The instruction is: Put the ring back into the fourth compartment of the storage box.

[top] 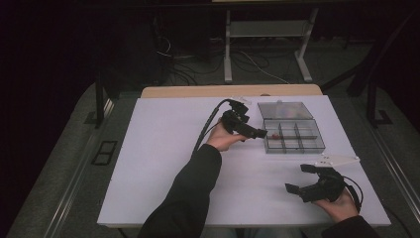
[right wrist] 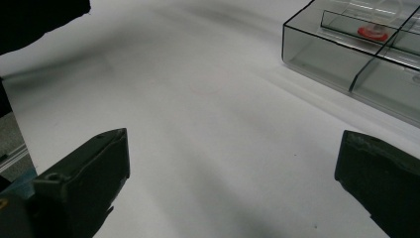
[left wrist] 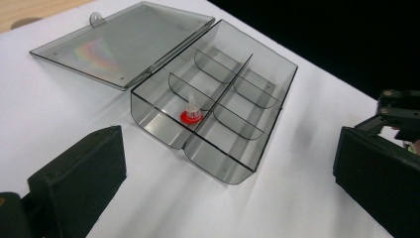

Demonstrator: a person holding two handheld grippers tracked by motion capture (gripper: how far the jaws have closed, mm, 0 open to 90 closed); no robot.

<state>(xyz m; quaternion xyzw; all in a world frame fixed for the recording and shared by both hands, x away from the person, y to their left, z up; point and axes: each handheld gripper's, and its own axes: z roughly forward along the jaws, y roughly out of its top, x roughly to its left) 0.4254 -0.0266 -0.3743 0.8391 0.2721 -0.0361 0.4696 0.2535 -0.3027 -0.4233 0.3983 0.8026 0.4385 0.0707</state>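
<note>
A divided box [top: 293,136] sits on the tabletop [top: 163,148] toward its far right, its lid [top: 284,110] lying flat behind it. A small cap [left wrist: 191,115] rests in one compartment at the box's left end. The left tongs [top: 258,133] hover just left of the box; the right tongs [top: 298,178] are near the front right edge.

left gripper [top: 257,133] agape, right gripper [top: 299,178] agape
</note>
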